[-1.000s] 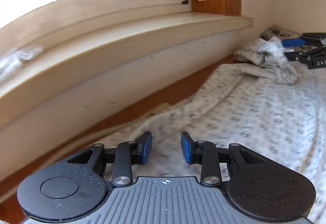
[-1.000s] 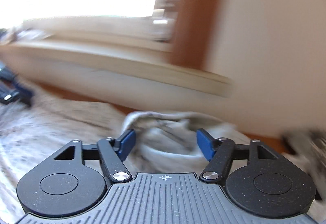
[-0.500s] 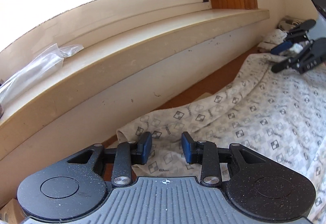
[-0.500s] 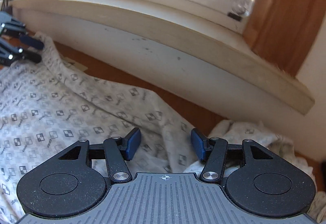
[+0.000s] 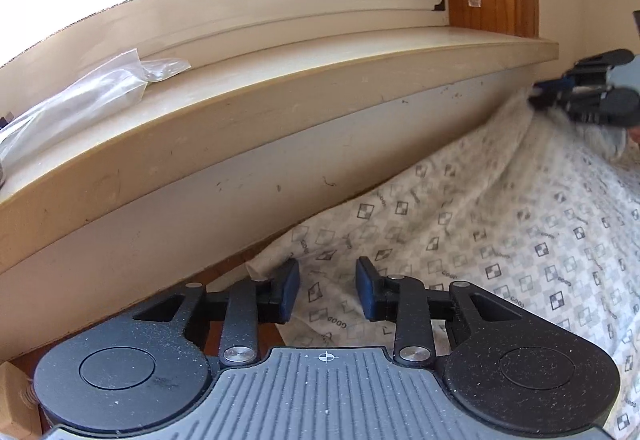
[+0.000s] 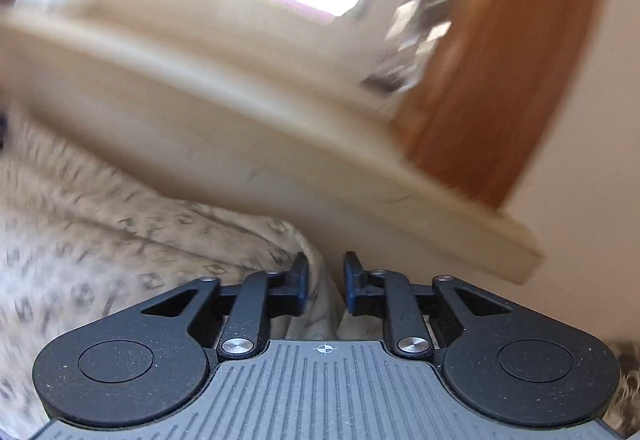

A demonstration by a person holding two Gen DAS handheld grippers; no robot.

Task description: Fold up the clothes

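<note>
- Closing around the patterned cloth's [image 6: 120, 240] edge below the windowsill [image 6: 200, 128], your right tongs [image 6: 326, 278] are not yet clamped; blur means the hem may slip out.
- Your left tongs [image 5: 327, 290] stand part-open over the cloth's corner under that sill, gripping nothing; lifting now drags one side only.

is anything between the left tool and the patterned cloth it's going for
Nothing visible. The left tool sits right at the patterned cloth, whose near corner already lies between its open jaws. The windowsill is above and behind, clear of the approach.
</note>
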